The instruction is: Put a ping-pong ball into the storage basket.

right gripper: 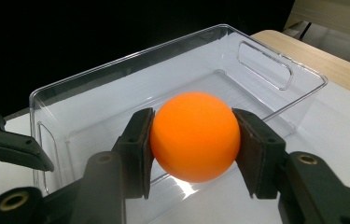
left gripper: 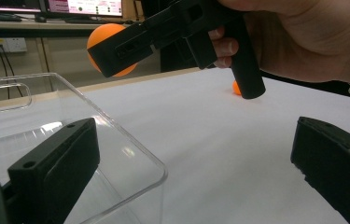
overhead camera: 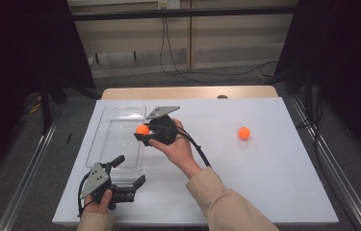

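My right gripper [overhead camera: 143, 131] is shut on an orange ball [overhead camera: 142, 129], held in the air just beside the right wall of a clear plastic bin [overhead camera: 102, 147]. In the right gripper view the ball [right gripper: 194, 136] sits squeezed between both pads, with the bin [right gripper: 282, 70] right behind it. A second orange ball [overhead camera: 244, 133] lies on the white table to the right. My left gripper [overhead camera: 131, 172] rests at the table's near left corner, jaws wide open and nothing between them. Its own view shows the bin's near corner [left gripper: 149, 158], the held ball [left gripper: 103, 37] and the far ball [left gripper: 236, 87].
The white tabletop [overhead camera: 264, 168] spreads to the right and front of the bin. Beyond its far edge runs a wooden strip [overhead camera: 187, 92], then floor with cables. Metal rails flank the table on both sides.
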